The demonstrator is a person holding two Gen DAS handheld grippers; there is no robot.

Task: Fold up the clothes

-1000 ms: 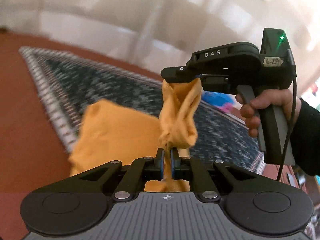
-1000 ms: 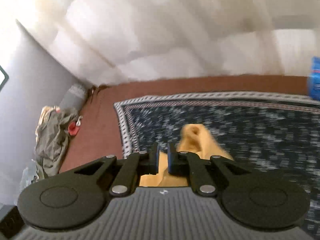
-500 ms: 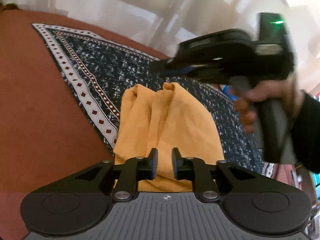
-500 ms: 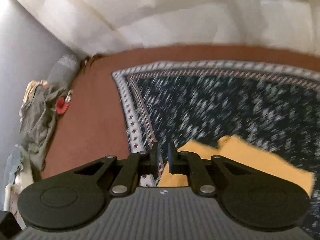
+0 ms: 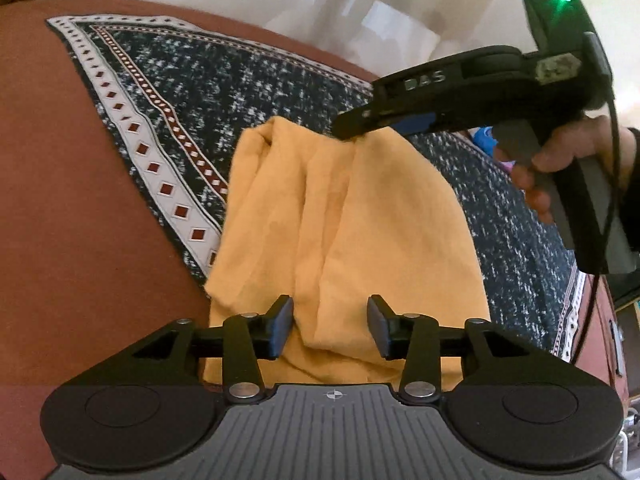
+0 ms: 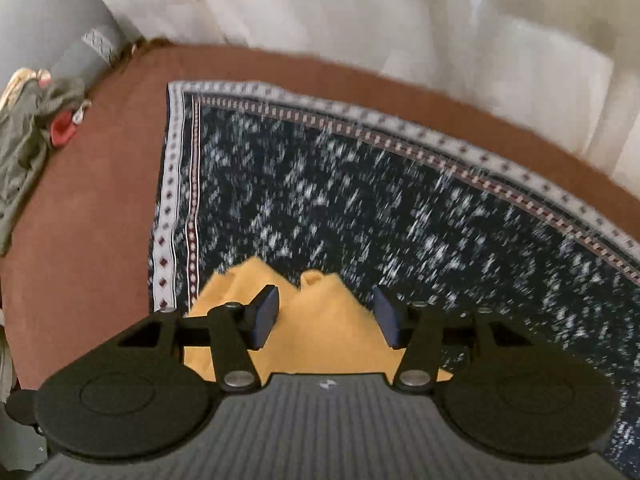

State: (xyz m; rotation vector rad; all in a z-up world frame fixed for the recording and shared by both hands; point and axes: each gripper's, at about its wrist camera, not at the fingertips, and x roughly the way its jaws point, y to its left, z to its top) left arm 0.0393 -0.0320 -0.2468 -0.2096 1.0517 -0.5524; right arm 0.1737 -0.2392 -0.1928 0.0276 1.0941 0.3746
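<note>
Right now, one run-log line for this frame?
phase: release after fold | left gripper: open, jaws just opened | right gripper: open, jaws just opened | yellow garment: lying folded on patterned rug, unheld

Each hand-held gripper is matte black: the left hand-held gripper (image 5: 330,326) has blue-faced pads, silver pivot screws and a ribbed grey deck. The right hand-held gripper (image 5: 356,126) bears raised "DAS" lettering, a green light, a black cable; behind its grey handle, a dark sleeve (image 5: 634,184).
</note>
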